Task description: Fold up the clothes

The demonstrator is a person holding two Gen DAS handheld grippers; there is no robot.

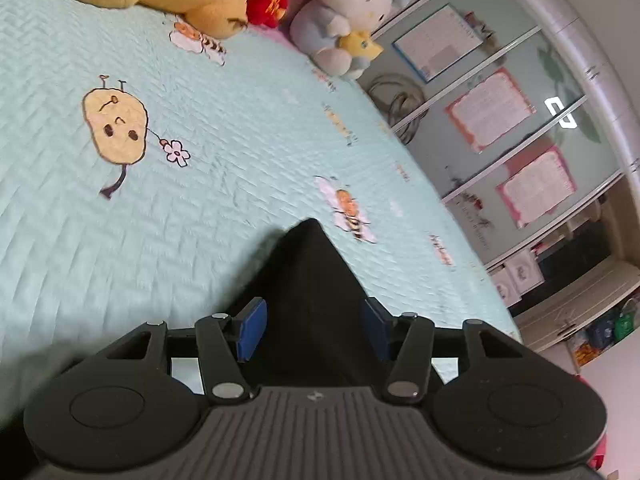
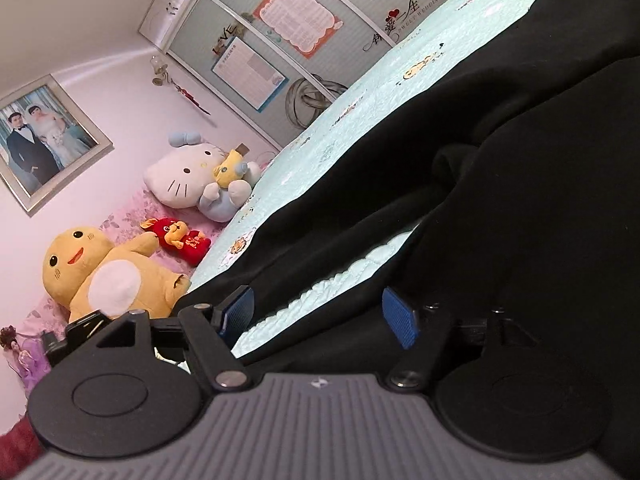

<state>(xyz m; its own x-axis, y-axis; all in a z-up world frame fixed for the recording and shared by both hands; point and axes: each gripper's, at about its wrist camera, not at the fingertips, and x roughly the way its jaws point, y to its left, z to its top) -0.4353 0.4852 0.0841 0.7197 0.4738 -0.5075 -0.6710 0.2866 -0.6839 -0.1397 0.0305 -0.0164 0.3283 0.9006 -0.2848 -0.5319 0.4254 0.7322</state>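
Your left gripper [image 1: 314, 326] is open over a black corner of the clothes [image 1: 308, 280], not pinching it. Your right gripper [image 2: 320, 314] is open too. The black clothes [image 2: 500, 168] lie spread on the green blanket [image 2: 352, 276].

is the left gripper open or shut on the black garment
Open: the left gripper's blue pads stand apart, black fabric garment between, unpinched.

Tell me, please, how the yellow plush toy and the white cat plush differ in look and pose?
The yellow plush toy is bigger and lies on its back on the pink floral fabric; the white cat plush wears a pale blue bow and hugs a small yellow doll. Both lie at the head of the bed.
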